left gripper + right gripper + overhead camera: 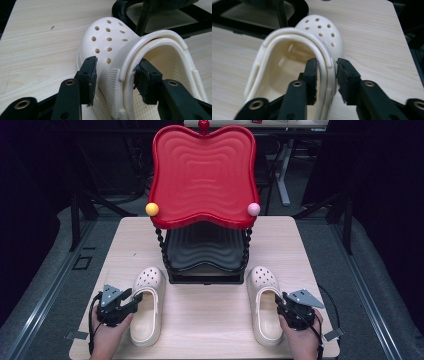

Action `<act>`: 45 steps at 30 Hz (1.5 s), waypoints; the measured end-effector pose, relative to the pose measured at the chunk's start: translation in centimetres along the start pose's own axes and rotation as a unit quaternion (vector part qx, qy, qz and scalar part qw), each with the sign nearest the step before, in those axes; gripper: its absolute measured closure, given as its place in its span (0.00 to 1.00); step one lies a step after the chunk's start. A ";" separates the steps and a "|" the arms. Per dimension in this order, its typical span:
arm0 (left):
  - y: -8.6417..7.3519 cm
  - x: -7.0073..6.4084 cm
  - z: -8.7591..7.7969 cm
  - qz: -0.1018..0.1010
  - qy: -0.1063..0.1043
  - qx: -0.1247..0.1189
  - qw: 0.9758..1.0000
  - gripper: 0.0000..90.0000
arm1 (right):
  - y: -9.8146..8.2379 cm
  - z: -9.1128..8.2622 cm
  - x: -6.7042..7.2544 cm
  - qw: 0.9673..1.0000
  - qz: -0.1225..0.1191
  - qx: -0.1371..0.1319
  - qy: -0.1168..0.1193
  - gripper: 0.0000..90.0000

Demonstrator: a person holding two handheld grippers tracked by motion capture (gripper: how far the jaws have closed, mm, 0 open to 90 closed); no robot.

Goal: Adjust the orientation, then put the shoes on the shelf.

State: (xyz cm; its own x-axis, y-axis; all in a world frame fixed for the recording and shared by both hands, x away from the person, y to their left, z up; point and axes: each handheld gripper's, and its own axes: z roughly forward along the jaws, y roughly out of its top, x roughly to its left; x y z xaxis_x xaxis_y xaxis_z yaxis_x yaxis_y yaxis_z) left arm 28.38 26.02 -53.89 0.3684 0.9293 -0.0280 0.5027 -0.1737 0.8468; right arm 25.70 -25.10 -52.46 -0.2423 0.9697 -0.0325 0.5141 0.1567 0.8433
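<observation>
Left clog: it lies flat on the wooden table, toe towards the black lower tray of the rack, just left of it and apart from the frame.
Right clog: I see it mirrored on the other side, toe also pointing at the rack, heel towards me.
Left gripper: I have its jaws straddling the outer side wall of the left clog, one pad outside by the ribbed patch, one inside the foot opening. The gap is wide and I see daylight at both pads, so I judge nothing is clamped yet.
Right gripper: its jaws bracket the outer rim of the right clog, one finger inside the shoe, one outside. The pads stand close to the wall; I read a thin gap, not a grip.
Weight: I judge both shoes light, moulded foam.
Stiffness: soft and springy; I expect the wall to give and flex under a squeeze.
Surface: smooth and slightly slick, so a shallow pinch could slide off.
Where to hold: the thick rolled rim of the side wall, which is where both claws already sit.
Red top tray: it overhangs the lower shelf, well clear of both shoes.
</observation>
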 end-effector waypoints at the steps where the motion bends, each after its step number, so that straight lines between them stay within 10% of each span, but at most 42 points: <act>1: 0.0 0.0 0.0 0.000 -0.002 0.001 1.000 0.62 | 0.0 0.0 -0.1 1.000 0.003 -0.002 0.007 0.68; 18: 0.3 -0.5 -0.1 0.014 0.002 -0.002 1.000 0.61 | -0.6 -0.2 -0.4 0.999 -0.014 -0.015 0.041 0.53; 29: 0.5 -1.0 0.0 0.042 0.005 -0.009 0.999 0.64 | -0.2 -0.2 -0.1 0.996 -0.090 -0.004 0.025 0.60; 45: 0.7 -1.2 0.3 0.065 0.020 0.005 0.998 0.70 | 0.3 0.3 -0.1 0.992 -0.126 -0.005 0.012 0.80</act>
State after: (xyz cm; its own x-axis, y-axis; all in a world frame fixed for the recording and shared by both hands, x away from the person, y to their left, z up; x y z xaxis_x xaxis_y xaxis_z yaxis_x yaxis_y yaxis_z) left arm 28.51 24.66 -53.42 0.4005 0.9104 0.1036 0.4608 -0.2978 0.8360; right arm 26.11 -25.10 -52.32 -0.3816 0.8953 -0.2299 0.4264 0.3912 0.8156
